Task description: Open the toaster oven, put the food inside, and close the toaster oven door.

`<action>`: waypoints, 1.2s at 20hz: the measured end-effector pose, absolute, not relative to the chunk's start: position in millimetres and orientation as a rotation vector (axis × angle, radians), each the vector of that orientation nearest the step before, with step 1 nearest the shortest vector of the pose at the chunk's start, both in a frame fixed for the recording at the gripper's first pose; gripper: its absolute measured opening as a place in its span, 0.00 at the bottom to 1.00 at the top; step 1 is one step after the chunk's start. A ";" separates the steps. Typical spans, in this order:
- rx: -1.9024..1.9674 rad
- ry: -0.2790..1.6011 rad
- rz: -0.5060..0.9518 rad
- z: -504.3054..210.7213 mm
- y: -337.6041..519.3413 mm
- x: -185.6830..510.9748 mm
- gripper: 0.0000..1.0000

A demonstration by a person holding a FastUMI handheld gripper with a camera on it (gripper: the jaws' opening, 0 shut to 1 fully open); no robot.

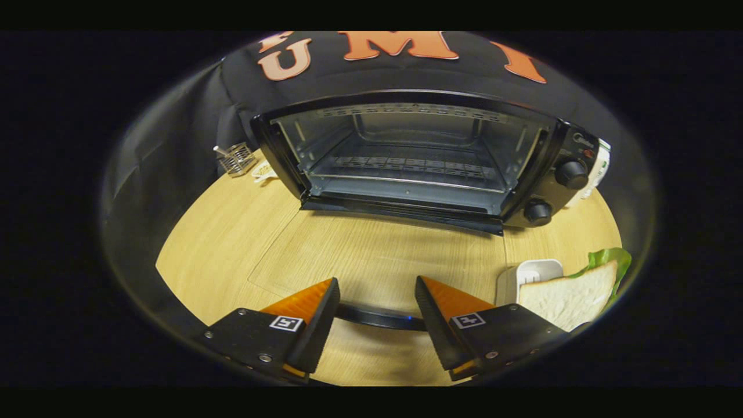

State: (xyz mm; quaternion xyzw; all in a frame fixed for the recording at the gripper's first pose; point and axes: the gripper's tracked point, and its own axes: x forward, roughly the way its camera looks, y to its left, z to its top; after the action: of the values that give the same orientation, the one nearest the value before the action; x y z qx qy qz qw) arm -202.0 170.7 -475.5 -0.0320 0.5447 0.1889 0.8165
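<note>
Toaster oven (406,157) stands at the far side of the wooden table (232,244), well beyond the fingers, cavity exposed and wire rack (406,165) bare. Its glass door (377,255) lies folded down flat toward the gripper, the table grain showing through it; the dark door handle (377,316) runs crosswise between the fingertips, seemingly just under them. Gripper (377,296) is spread wide, fingers apart and clamped on nothing. Food sits off to the right, close beside the right finger: a sandwich (572,299), white bread slice on top with lettuce (609,258) poking out behind, resting next to a small white dish (531,273). Judgement: sandwich is light, soft, easily crushed, layers liable to slide apart; best taken across its flat faces near the middle, gentle squeeze, kept level. Door is stiff and hinged; handle is the place to lift it. Small wire holder (237,158) sits far left, beside the oven.
</note>
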 end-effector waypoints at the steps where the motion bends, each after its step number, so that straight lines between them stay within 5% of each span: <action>1: -0.062 1.157 0.409 -472.3 170.7 -199.2 0.78; 15: -0.025 0.947 0.189 -352.6 18.8 -153.2 0.80; 24: -0.029 1.105 0.162 -395.1 -56.0 -164.2 0.86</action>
State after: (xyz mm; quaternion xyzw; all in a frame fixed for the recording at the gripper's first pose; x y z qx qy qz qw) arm -164.2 -56.0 -395.1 -0.0139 0.5242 0.0766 0.8480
